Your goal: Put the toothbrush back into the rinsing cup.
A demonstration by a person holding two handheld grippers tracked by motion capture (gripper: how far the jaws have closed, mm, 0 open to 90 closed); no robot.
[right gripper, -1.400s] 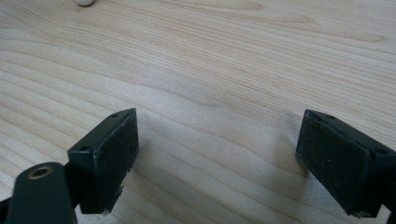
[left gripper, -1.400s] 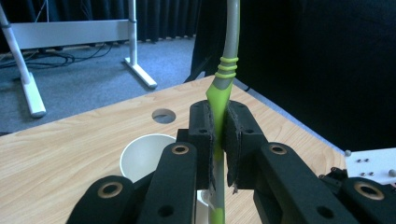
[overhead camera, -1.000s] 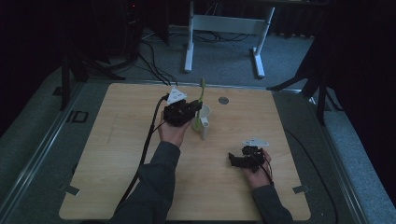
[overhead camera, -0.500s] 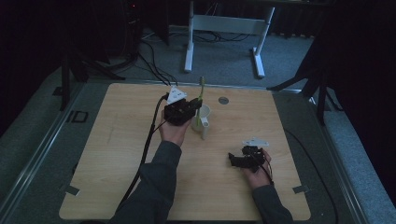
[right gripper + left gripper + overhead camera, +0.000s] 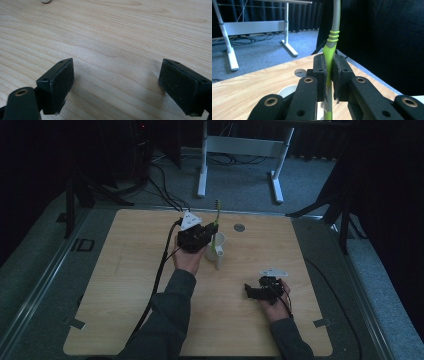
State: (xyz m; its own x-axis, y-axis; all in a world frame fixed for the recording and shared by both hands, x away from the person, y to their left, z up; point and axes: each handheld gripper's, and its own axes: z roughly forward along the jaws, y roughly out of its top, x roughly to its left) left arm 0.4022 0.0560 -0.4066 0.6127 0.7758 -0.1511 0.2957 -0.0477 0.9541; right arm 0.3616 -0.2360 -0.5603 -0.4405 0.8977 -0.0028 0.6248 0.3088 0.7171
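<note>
Desk [image 5: 125, 285] was a light wood-grain top with rounded corners, a round grommet [image 5: 239, 227] near its far edge and tape tabs at the near corners, sitting on grey carpet [image 5: 45, 265] in a dim room. A white-framed desk [image 5: 240, 145] stood behind it with loose cables on the floor and dark curtains all round. Your left tool [image 5: 206, 239] had its jaws clamped tight on the green part of a toothbrush [image 5: 215, 232] handle; in the left gripper view the pads pinched it from both sides, and the grey neck [image 5: 336, 17] ran straight up past the yellow-green rings. Toothbrush long axis was near vertical, bristle end up, lower end down by a white cup [image 5: 218, 240] just right of the tool; can't tell if the tip was inside the cup or beside it. A small white upright piece [image 5: 219, 260] stood just in front of the cup. Your right tool [image 5: 250, 292] sat well apart, near the front right of the desk, jaws spread wide with nothing between them, just bare wood in the right gripper view.
</note>
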